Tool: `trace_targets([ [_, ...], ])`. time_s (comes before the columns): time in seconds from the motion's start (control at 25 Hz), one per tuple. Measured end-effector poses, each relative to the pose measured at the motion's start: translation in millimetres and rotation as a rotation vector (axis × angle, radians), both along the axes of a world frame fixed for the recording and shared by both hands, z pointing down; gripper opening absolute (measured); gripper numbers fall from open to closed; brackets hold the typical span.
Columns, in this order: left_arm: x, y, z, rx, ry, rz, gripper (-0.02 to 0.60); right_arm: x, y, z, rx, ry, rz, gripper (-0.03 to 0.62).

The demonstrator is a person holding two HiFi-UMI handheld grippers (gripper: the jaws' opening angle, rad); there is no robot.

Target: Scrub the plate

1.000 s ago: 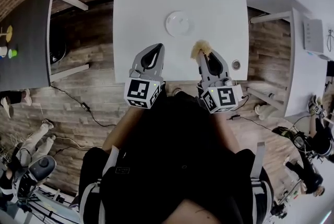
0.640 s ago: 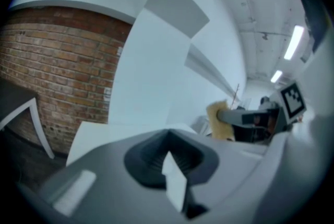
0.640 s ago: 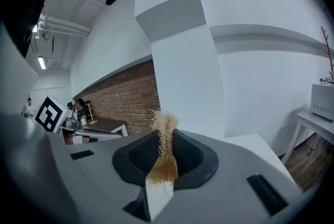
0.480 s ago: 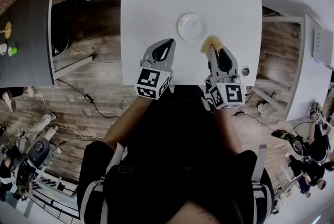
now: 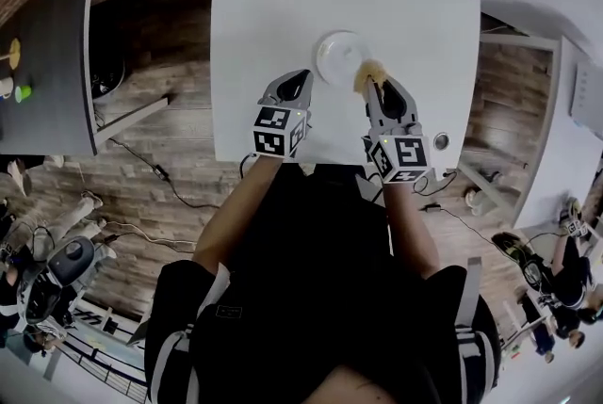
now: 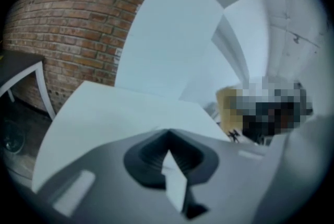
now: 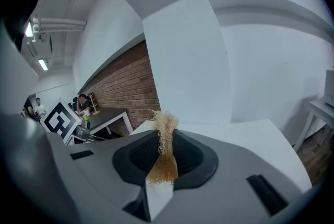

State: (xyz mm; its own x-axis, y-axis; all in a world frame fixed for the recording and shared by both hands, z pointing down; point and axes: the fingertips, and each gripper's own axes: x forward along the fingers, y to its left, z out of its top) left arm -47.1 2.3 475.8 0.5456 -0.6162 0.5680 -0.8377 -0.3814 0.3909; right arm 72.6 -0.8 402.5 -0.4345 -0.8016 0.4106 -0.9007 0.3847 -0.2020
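A round white plate [image 5: 339,52] lies on the white table [image 5: 254,7], a little past the middle. My right gripper [image 5: 374,87] is shut on a tan fibrous scrubber [image 5: 368,72], which sits at the plate's near right rim. In the right gripper view the scrubber [image 7: 165,126] sticks up between the shut jaws of the right gripper [image 7: 163,140]. My left gripper [image 5: 300,78] hovers just near-left of the plate with its jaws together and nothing in them. The left gripper view shows the left gripper [image 6: 168,137] over bare table, and the plate is out of that view.
A small round metal piece [image 5: 440,141] lies near the table's front right corner. A dark grey table [image 5: 47,63] stands to the left with small items on it. A white table [image 5: 584,82] stands to the right. People sit around the room's edges.
Both grippers have moved forward over the table toward the plate. The scrubber, earlier short of the plate, now sits at its near right rim.
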Motion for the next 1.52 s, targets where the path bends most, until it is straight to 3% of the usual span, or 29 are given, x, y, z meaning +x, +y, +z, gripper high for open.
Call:
trace_targets([
  [0.4,11,-5,84,-0.203,0.028,-0.029,0.049,11,-30,68,-0.091,0.033,-0.006,0.061],
  [0.72,21,-9,120,-0.327,0.032,-0.042,0.085,22,-50,112,-0.145,0.055,-0.001,0.061],
  [1.0,22,-9,136,-0.377,0.035,-0.074,0.097,29,-58,138,-0.173,0.076,0.005,0.061],
  [1.52,22,-10,137,-0.381,0.052,-0.111,0.054,35,-65,179,-0.243,0.120,0.014,0.061],
])
